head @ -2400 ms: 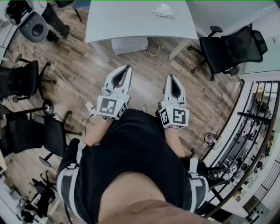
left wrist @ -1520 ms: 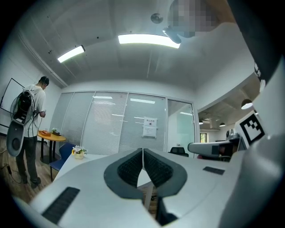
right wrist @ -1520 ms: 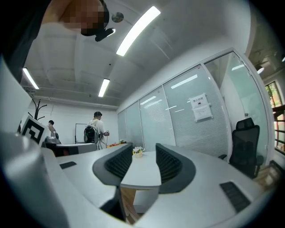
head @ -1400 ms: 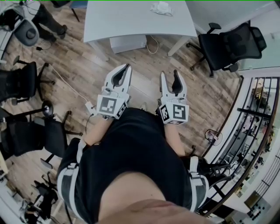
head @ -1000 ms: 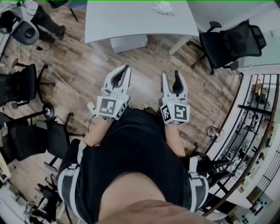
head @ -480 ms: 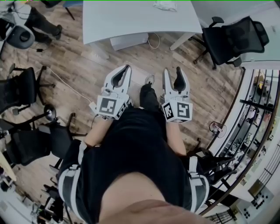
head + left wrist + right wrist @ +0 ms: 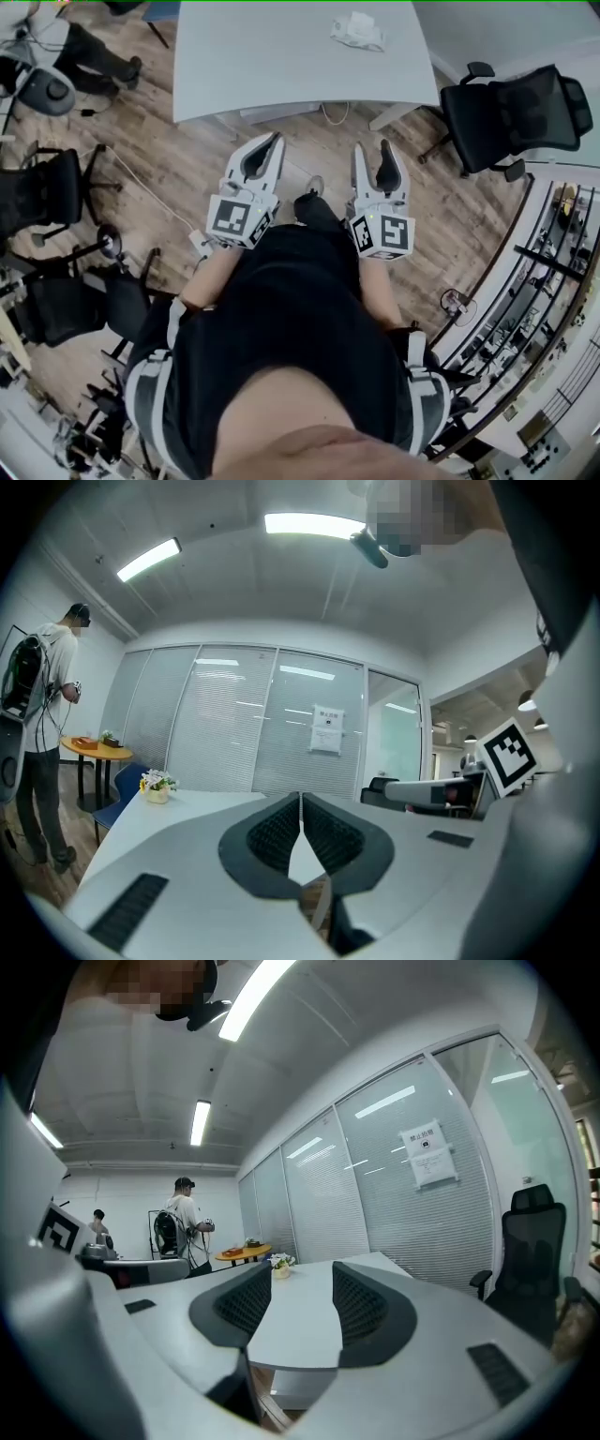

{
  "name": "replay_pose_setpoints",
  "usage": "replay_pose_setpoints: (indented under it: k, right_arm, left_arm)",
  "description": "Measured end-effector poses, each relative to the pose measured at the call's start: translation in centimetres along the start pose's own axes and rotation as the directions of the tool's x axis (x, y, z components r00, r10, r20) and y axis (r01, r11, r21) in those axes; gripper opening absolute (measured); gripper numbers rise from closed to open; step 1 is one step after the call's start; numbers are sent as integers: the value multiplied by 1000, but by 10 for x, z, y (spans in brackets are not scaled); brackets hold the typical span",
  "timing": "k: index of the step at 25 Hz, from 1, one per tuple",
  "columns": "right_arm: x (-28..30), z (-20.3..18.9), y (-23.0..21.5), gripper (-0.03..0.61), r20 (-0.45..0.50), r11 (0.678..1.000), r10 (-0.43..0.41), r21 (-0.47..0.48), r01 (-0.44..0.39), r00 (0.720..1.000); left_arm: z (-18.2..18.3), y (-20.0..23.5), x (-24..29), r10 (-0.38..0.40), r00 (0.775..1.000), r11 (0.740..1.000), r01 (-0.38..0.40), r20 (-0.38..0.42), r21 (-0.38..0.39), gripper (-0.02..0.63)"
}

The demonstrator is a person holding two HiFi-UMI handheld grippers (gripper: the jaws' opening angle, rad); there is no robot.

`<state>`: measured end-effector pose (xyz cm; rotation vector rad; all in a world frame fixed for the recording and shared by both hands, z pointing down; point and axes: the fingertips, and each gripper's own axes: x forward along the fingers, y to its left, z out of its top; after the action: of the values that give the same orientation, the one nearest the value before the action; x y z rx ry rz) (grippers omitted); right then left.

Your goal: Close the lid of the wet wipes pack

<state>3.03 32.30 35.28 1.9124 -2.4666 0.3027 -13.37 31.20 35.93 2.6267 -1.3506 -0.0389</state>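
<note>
The wet wipes pack [image 7: 358,31] is a small white bundle lying on the far side of the white table [image 7: 281,66]. In the gripper views it is a small pale thing with a tufted top [image 7: 156,786] [image 7: 278,1263]. Both grippers are held level in front of the person's waist, well short of the table. My left gripper [image 7: 275,138] [image 7: 300,801] is shut with nothing in it. My right gripper [image 7: 372,147] [image 7: 302,1274] is open and empty, and the table top [image 7: 300,1330] shows between its jaws.
Black office chairs stand right of the table [image 7: 520,108] and at the left [image 7: 42,192]. A person with a backpack [image 7: 42,733] stands by a small round table [image 7: 94,750]. Glass partition walls [image 7: 244,724] lie behind the table. A railing [image 7: 548,272] runs along the right.
The right jaws opened early on. The person has stepped toward the table, so it and the pack sit nearer and lower in the head view. A leg now shows between the grippers.
</note>
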Motion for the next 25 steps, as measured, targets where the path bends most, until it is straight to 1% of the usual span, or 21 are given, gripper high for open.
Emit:
replay_pose_setpoints:
  k: [3,6,11,14,17,20,22,25]
  right_arm:
    - [31,9,-33,221,-11,1000,24,-4,-24,1000]
    - [59,17,-57,221,-14,999,44,-4,-44,999]
    - [106,21,-77,221,-23,998,57,9,-57,998]
    - [137,24,-86,219,-22,998,56,4,-56,998]
    - [167,26,-90,219,-23,999,49,-4,-49,999]
    - [205,30,-94,219,-24,999,39,-6,-39,999]
    - [229,36,-95,219,-14,999,34,-6,-34,999]
    - [264,45,-97,215,0,1000,28,-11,-28,1000]
  left_arm:
    - [8,5,42,37,999,999,-37,-9,0,31]
    - [13,8,76,44,999,999,-44,-6,8,31]
    - [16,28,122,43,999,999,-42,-22,29,31]
    - [18,50,153,42,999,998,-41,-26,37,31]
    - [20,73,181,20,1000,999,-19,-14,48,31]
    - [22,102,218,8,999,999,-6,-35,51,31]
    - [22,119,243,-19,999,998,22,-44,54,31]
    - [26,145,279,-59,996,992,65,-68,105,31]
